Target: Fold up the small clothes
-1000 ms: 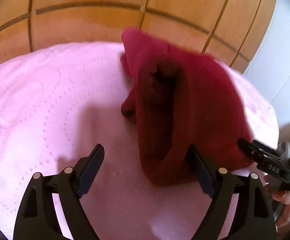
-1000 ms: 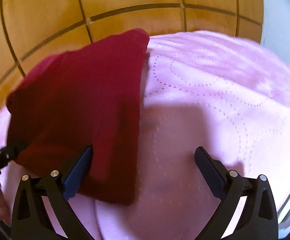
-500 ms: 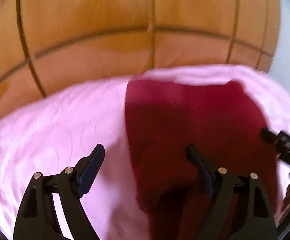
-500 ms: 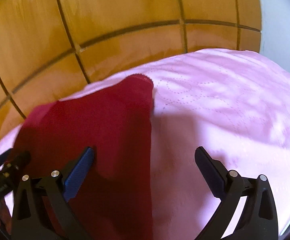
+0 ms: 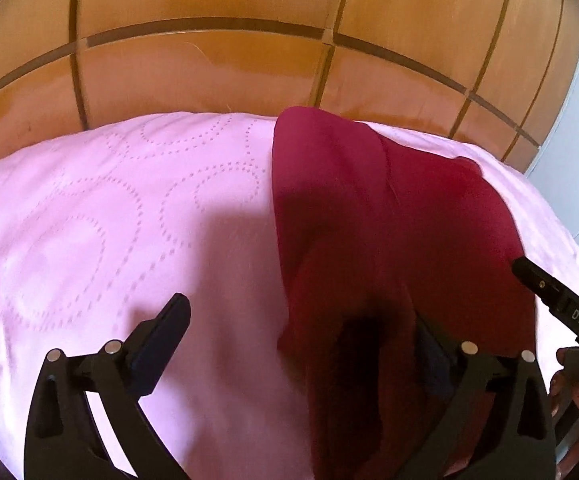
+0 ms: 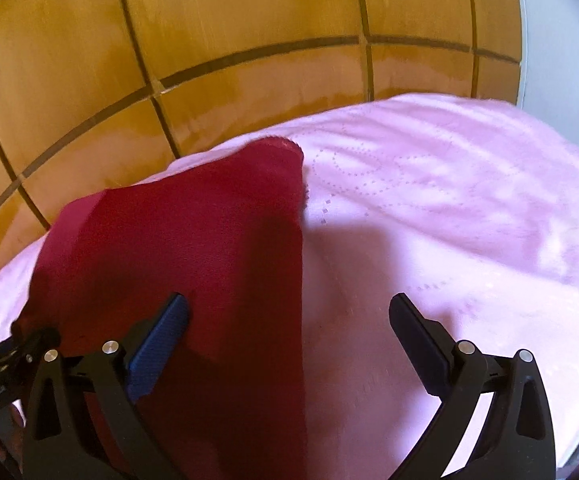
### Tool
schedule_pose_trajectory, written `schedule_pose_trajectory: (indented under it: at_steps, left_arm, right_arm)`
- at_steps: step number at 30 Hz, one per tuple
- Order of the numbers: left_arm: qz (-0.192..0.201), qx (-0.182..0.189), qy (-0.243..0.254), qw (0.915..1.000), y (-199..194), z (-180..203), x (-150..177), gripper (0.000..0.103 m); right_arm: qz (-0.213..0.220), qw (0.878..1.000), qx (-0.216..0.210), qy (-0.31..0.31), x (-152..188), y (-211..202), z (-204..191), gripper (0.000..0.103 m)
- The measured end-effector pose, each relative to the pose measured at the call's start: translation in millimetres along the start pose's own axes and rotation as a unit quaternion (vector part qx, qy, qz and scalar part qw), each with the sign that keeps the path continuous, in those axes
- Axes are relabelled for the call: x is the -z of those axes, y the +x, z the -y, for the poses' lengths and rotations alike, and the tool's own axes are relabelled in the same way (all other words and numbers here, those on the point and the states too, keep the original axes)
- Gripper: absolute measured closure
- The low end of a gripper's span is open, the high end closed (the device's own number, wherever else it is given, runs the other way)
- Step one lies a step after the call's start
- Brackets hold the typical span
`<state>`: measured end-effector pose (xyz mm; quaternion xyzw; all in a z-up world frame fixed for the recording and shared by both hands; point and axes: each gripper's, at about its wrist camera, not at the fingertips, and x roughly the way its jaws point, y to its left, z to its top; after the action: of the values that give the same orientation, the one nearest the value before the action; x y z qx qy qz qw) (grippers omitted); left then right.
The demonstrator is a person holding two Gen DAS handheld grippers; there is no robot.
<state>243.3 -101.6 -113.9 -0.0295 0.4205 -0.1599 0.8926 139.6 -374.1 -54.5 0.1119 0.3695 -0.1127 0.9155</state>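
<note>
The left gripper [image 5: 301,344] was opening, its fingers spread wide; the dark red garment [image 5: 389,220] draped over its lower-right finger, nothing pinched; the right gripper [image 6: 289,340] stood wide, gripping nothing, cloth lying under its left finger [image 6: 157,348]. The garment lay folded on the pink quilted cover [image 5: 109,220], right of centre in the left view. To finish well, I judged, both should lift clear without dragging the fold. Both pointed steeply down toward the bed.

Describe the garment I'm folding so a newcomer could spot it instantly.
Start at the wooden headboard; below it spreads a pale pink quilt stitched with dotted circles. On that quilt lies the dark red garment, plain and unpatterned, the only dark, deep-coloured thing on the pink.
</note>
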Motion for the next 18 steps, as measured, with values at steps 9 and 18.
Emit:
schedule_pose_trajectory:
  at_steps: [9,18]
  left_arm:
    - [0.018,0.006,0.031,0.9994,-43.7,6.5,49.0,0.002]
    - [0.028,-0.025,0.038,0.9986,-76.0,14.2,67.5,0.002]
  right_arm:
    - [0.001,0.999,-0.001,-0.048,36.3,-50.0,-28.1,0.004]
    - [0.001,0.998,-0.015,-0.056,59.0,-77.8,-42.0,0.004]
